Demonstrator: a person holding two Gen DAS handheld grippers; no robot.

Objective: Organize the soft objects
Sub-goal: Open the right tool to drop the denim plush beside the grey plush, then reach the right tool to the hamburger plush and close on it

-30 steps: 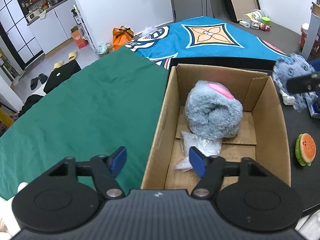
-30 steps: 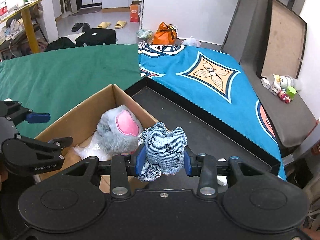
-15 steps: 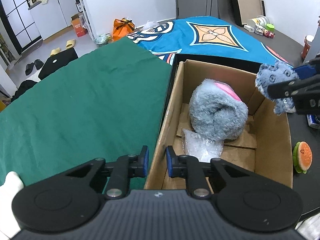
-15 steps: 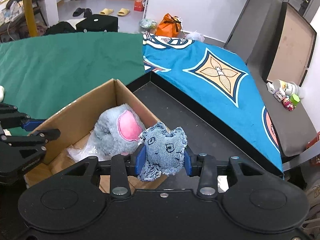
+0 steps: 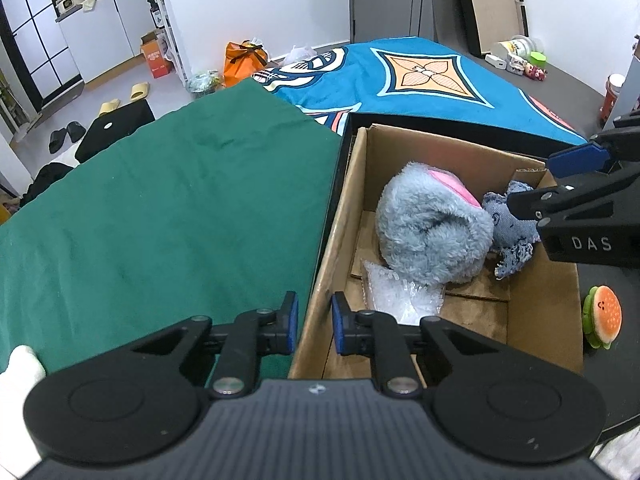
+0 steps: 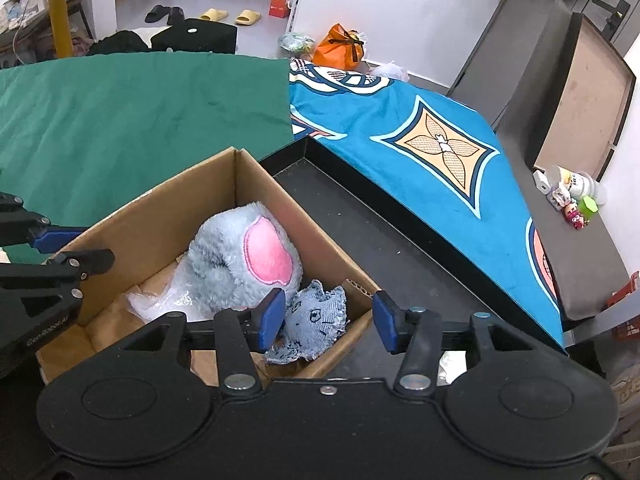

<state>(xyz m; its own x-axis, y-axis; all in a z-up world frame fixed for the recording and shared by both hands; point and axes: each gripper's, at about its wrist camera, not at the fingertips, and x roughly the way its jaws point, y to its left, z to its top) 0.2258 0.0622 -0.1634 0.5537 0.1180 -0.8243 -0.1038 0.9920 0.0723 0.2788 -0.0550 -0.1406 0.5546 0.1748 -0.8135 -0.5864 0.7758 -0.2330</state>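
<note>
Denim toy (image 6: 316,322) lies between the right gripper (image 6: 327,322)'s opening jaws, toward nine o'clock, untouched; gripper tilts down over cardboard box (image 6: 256,184)

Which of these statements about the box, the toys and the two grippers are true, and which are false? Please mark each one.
1. The grey plush toy lies inside the cardboard box. True.
2. The denim toy is on the green cloth. False: it is in the box, beside the plush.
3. The left gripper grips the box's side wall. True.
4. The burger toy is in the box. False: it lies outside.
5. The right gripper clamps the denim toy. False: its jaws are opening.
</note>
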